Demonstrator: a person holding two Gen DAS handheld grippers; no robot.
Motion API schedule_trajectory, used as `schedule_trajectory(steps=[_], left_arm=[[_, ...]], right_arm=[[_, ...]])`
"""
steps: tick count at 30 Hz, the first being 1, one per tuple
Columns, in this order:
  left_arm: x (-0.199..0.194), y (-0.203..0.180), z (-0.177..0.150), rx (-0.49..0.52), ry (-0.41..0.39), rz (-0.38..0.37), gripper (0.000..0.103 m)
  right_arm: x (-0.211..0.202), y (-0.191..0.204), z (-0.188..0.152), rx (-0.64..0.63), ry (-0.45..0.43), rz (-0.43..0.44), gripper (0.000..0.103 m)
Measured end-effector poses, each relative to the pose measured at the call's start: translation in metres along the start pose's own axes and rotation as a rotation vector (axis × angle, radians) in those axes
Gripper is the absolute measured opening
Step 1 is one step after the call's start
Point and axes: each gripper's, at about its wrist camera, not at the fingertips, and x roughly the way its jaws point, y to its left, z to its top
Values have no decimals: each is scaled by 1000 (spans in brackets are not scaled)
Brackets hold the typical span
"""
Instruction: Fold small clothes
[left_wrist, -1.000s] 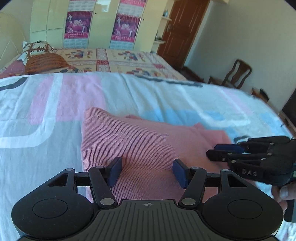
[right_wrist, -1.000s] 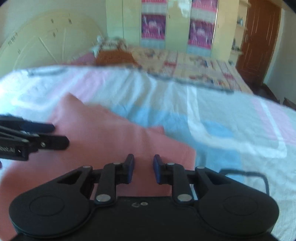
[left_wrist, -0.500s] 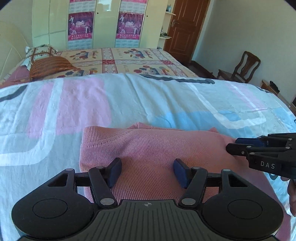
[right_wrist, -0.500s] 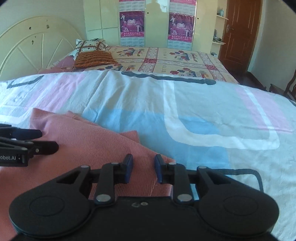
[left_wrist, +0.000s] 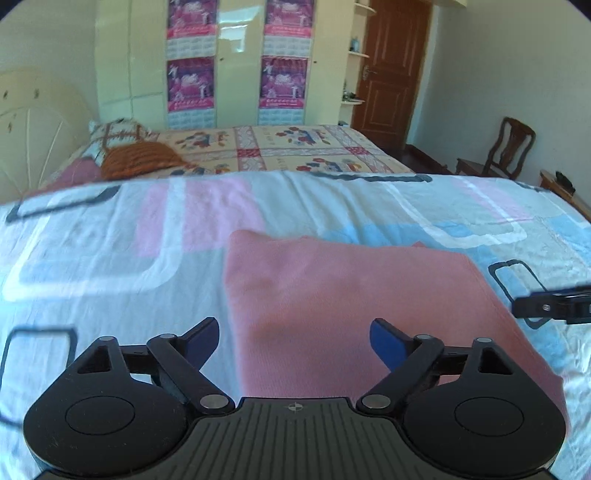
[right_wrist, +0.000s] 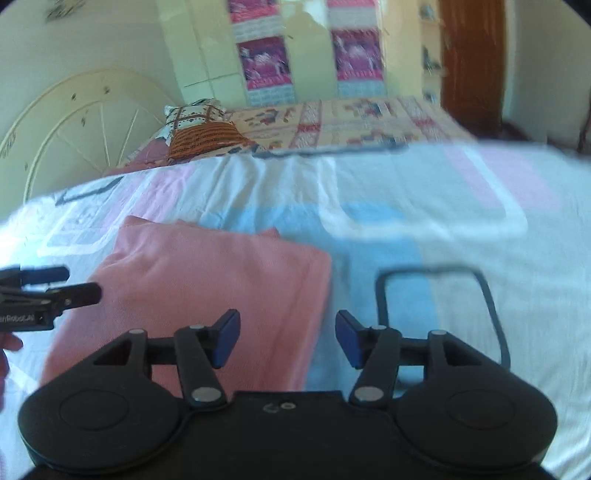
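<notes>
the pink garment (left_wrist: 354, 302) lies flat on the bed (left_wrist: 110, 240), folded into a rough rectangle on the patterned sheet, with a doubled edge showing along its far side. in the right wrist view the same piece (right_wrist: 207, 280) sits left of centre, its right edge straight and its near end running under the camera.

both grippers are clear of the cloth. the left gripper (left_wrist: 293, 341) hangs over the near left part of the garment with its jaws spread wide; they have just been opening, and nothing is pinched between the blue pads (left_wrist: 388, 341). the right gripper (right_wrist: 286, 339) hovers over the garment's near right edge with its jaws at a middling gap; they too have just been opening, and they hold nothing. each gripper's tips also show at the side of the other's view, off the fabric.

by the look of it, the step in hand is the let-go after a fold: the cloth is laid down and both grippers are free of it. how far along the task is can only be judged roughly; the piece looks already folded at least once, and whether another fold is wanted is not clear.

if another fold is wanted, the next move calls for bringing both grippers down to one edge, pinching all layers together at two corners, and carrying that edge across evenly so the layers do not slide or bunch. a grip on the top layer alone would undo the fold.
</notes>
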Motion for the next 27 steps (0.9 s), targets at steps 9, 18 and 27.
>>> schedule_trajectory(steps=[9, 18, 27], left_arm=[[-3, 49, -42, -252, 89, -126, 88], [17, 41, -43, -312, 162, -233, 77], [31, 45, -48, -450, 170, -264, 70]], right_arm=[[-3, -58, -38, 303, 104, 256, 57], [25, -63, -35, 295, 126, 370, 59], [51, -49, -26, 254, 222, 540, 58]])
